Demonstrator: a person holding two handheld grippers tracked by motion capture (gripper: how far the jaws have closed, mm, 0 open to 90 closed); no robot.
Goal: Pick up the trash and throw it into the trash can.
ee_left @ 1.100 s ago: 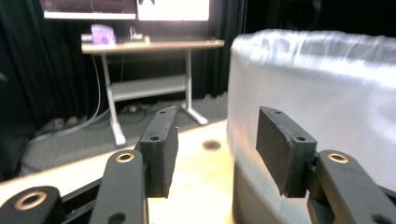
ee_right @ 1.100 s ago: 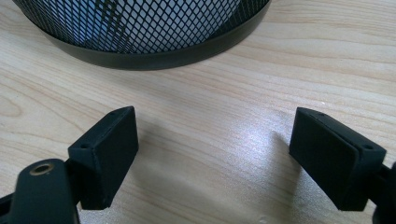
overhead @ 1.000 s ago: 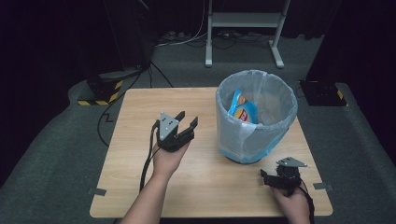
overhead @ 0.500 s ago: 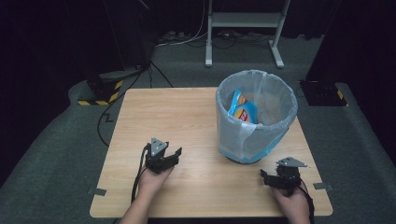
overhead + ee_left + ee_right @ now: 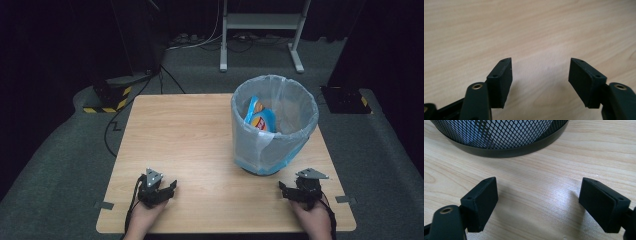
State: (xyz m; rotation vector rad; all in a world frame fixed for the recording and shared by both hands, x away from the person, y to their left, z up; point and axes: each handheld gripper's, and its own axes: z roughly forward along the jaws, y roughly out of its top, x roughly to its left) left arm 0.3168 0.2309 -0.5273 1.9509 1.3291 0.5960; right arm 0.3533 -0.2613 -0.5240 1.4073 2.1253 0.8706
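While the high view takes in the whole wooden tabletop [image 5: 200, 135], both grippers sit low near its front edge: the left gripper [image 5: 159, 188] at the left, the right gripper [image 5: 295, 190] just in front of the mesh bin [image 5: 275, 150]. From above, the bin shows its pale plastic liner and a blue and orange snack bag [image 5: 261, 119] lying inside it. The right gripper view gives what the top camera cannot: the bin's black mesh wall and base ring [image 5: 506, 147] resting on the wood, close ahead of the fingers [image 5: 480, 202], which stand wide apart with bare wood between them. In the left gripper view, the fingers [image 5: 500, 80] have just been opening and now stand wide, with nothing between them except tabletop grain.
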